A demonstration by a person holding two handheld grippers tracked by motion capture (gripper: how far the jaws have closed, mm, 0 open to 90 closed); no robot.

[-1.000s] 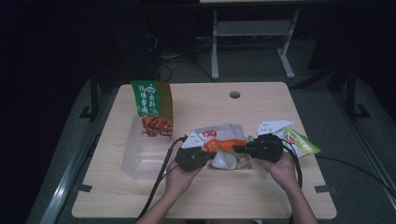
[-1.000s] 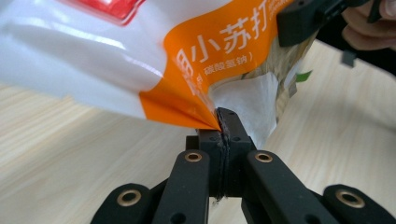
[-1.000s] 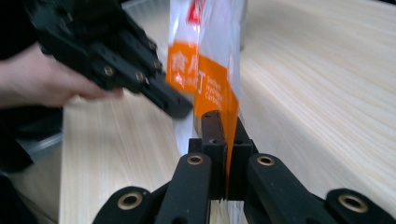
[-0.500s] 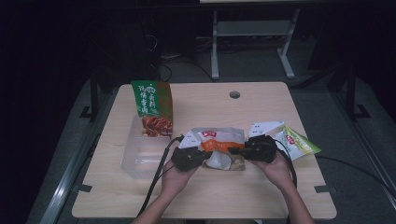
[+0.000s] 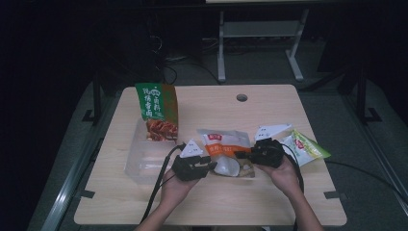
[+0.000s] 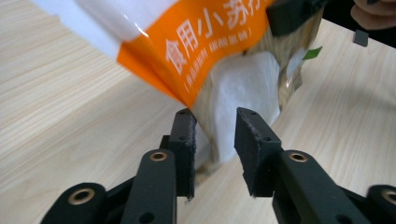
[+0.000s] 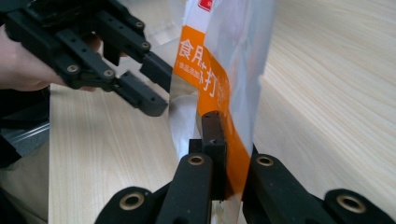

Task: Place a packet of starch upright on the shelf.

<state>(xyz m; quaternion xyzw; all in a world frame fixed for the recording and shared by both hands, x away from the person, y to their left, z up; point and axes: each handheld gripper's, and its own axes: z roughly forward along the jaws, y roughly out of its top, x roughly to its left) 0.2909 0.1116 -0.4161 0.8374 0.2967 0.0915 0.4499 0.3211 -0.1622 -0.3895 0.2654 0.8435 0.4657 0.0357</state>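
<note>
**Orange-and-white packet held between two grippers**

The right gripper [image 7: 223,154] is clamping the orange-and-white packet [image 5: 226,147] at its orange band, lifting it over the middle of the table [image 5: 269,106]. The left gripper [image 6: 215,140] is standing with jaws parted around the packet's lower corner, not yet pinching it.

**Room and furniture**

Light wooden table [image 5: 269,103] with a round cable hole [image 5: 242,97] near its far edge. Grey carpeted floor [image 5: 250,67]. White metal stand [image 5: 260,36] behind the table. Black cables [image 5: 166,60] on the floor, far left. Surroundings dark; light falls on the tabletop.
</note>
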